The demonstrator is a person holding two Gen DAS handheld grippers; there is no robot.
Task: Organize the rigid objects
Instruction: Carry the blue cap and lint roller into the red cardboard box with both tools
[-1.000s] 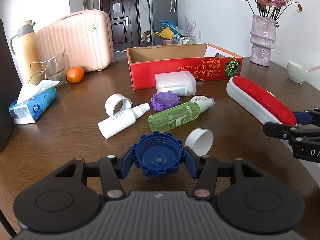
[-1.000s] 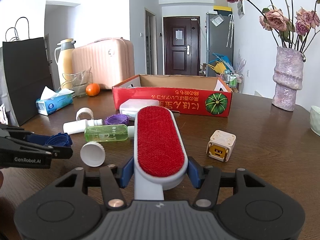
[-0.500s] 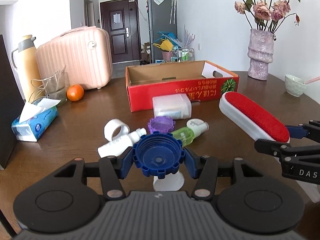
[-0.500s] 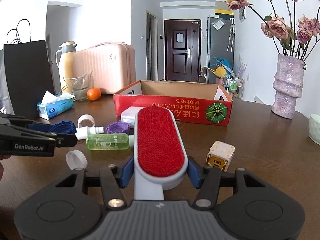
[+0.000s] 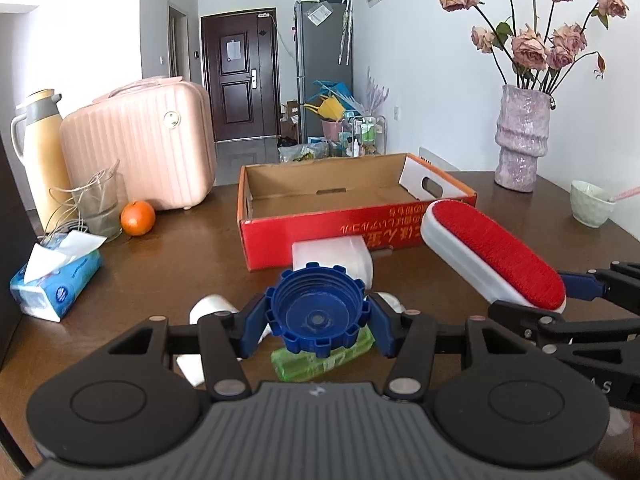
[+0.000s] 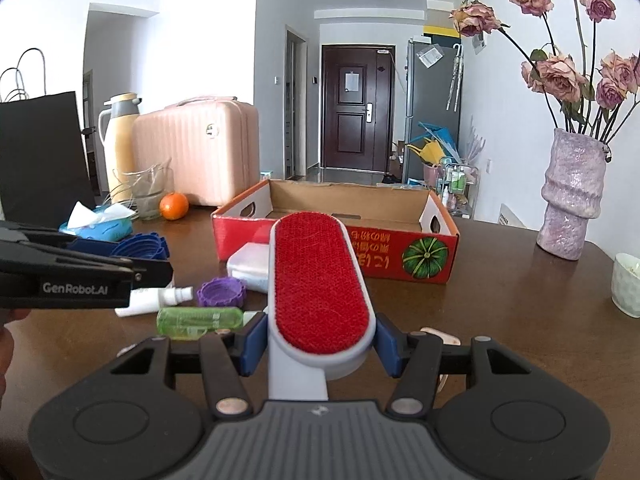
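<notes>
Left tongs [image 5: 319,322] clamped on ridged blue plastic cap [image 5: 318,316]; right tongs [image 6: 320,338] gripping oblong red-bristled lint brush [image 6: 320,280]. Green bottle [image 5: 320,360] mostly hidden below cap.

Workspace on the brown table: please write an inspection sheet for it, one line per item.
Surface: brown table, wooden look.
Job's things: red cardboard box, nothing seen inside; blue cap; lint brush; green bottle; purple cap.
Clutter: orange, tissue pack, vase.
Grippers: left gripper shut on blue cap; right gripper shut on lint brush.
Cables: nothing seen.
Surroundings: pink suitcase, dark door.
</notes>
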